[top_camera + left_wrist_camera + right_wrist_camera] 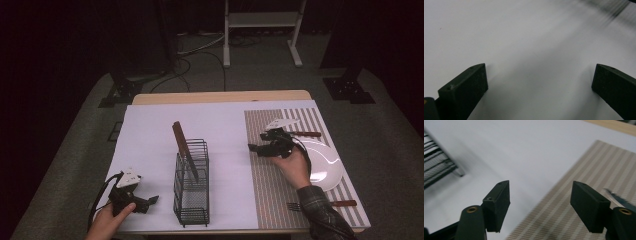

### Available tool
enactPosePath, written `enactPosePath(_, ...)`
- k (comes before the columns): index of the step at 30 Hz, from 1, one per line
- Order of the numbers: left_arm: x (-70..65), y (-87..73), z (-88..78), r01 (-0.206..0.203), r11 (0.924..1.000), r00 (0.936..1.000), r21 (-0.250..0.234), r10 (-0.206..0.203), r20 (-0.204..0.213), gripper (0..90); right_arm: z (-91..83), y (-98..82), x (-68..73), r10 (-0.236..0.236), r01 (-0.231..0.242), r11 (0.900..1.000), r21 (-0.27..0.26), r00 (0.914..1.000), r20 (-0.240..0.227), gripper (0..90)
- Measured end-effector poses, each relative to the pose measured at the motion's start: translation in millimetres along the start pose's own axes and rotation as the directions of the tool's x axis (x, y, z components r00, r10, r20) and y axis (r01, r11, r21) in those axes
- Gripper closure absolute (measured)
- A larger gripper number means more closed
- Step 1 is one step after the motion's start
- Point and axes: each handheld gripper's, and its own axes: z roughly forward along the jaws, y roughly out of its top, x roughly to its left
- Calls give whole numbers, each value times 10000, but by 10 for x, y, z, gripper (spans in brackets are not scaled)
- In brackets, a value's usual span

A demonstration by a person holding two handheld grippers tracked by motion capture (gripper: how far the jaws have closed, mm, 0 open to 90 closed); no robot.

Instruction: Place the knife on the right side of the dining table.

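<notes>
Right hand-held gripper [254,148] spread, empty, over striped placemat [270,185] at 3 o'clock of wire rack [192,192], left hand-held gripper [152,201] spread, empty, over white sheet [150,135]

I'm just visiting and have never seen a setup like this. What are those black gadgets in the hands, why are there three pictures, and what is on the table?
There is no robot here: a person holds a hand-held clamp with two black jaws in each hand. The high view looks down on the table from above. The other two come from small cameras riding on the clamps, looking along their jaws.

The left gripper rests near the table's front edge over the white sheet, jaws apart and holding nothing. The right gripper is over the striped beige placemat, also open and holding nothing.

In the middle stands a black wire rack with a brown-handled knife leaning in it, blade down. On the placemat lie a white round plate, a brown-handled fork in front of it, and another brown-handled utensil behind it.
</notes>
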Motion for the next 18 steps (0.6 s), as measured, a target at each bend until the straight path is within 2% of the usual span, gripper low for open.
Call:
enactPosePath(4,0,0,0,1,10000,10000,-1,-1,1,0,16,-39,264,-642,647,9979,84,9966,-520,257)
enactPosePath(7,0,1,-2,0,10000,10000,24,0,7,0,33,-75,430,-928,946,9954,156,9917,-886,242)
enactPosePath(10,0,1,-2,0,10000,10000,26,0,7,0,63,-129,601,-1264,1309,9910,278,9840,-1253,234)
enactPosePath(15,0,1,-2,2,10000,10000,25,-2,6,0,105,-208,803,-1622,1730,9835,521,9724,-1675,212)
enactPosePath(18,1,1,-2,0,10000,10000,25,0,8,0,130,-252,929,-1894,2052,9765,650,9626,-1936,195)
